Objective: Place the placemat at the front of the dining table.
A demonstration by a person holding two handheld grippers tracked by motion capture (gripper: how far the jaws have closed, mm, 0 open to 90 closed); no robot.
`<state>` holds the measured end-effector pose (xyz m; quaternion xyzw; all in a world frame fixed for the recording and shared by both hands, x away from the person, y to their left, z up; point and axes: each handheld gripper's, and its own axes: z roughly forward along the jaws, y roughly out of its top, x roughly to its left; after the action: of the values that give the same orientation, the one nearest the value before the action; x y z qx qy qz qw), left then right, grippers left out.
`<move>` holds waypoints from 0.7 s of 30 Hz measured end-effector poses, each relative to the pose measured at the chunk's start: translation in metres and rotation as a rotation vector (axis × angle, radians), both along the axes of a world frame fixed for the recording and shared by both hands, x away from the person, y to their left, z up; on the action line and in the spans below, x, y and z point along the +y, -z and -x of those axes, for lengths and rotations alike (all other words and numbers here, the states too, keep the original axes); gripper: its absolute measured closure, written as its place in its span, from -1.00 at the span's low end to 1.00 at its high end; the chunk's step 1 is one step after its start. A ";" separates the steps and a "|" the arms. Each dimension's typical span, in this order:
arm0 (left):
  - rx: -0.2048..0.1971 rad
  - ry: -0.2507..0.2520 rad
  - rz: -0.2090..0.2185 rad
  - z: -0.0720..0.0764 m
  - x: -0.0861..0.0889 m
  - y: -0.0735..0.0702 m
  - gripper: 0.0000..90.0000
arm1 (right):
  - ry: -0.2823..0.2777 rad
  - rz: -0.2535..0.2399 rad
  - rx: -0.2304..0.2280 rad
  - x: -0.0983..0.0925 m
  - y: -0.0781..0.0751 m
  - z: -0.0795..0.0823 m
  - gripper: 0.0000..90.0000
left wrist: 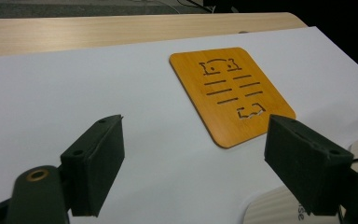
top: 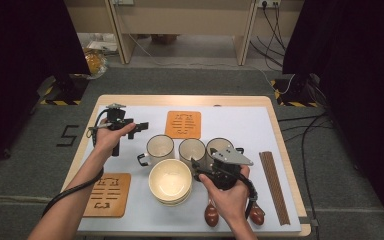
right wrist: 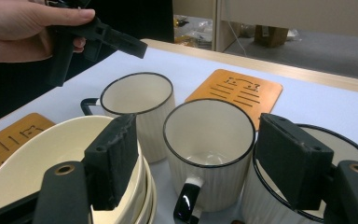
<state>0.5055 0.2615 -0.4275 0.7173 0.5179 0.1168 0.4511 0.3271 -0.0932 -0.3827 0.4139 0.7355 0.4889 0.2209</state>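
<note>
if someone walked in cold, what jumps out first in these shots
Probably the row of three cream mugs with dark rims mid-table, with a stack of cream bowls just in front. The right gripper hangs open right behind the middle mug. Next come the two orange cut-out coasters, one at the far side and one near the left edge, and the left gripper, open over bare white mat.
</note>
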 end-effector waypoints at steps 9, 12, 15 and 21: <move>-0.017 -0.020 -0.003 0.011 0.009 -0.001 -0.58 | -0.015 -0.002 0.008 0.005 0.002 -0.004 -0.34; -0.027 -0.025 -0.009 0.015 0.012 -0.002 -0.58 | -0.020 -0.003 0.006 0.007 0.002 -0.004 -0.34; -0.035 -0.032 -0.007 0.019 0.016 -0.004 -0.58 | -0.023 0.000 0.007 0.010 0.002 -0.004 -0.34; -0.043 -0.036 -0.011 0.026 0.022 -0.006 -0.58 | -0.035 0.006 0.013 0.014 0.004 -0.005 -0.34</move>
<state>0.4796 0.2838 -0.4218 0.7077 0.5205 0.1430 0.4560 0.3320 -0.0792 -0.3864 0.4036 0.7454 0.4878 0.2085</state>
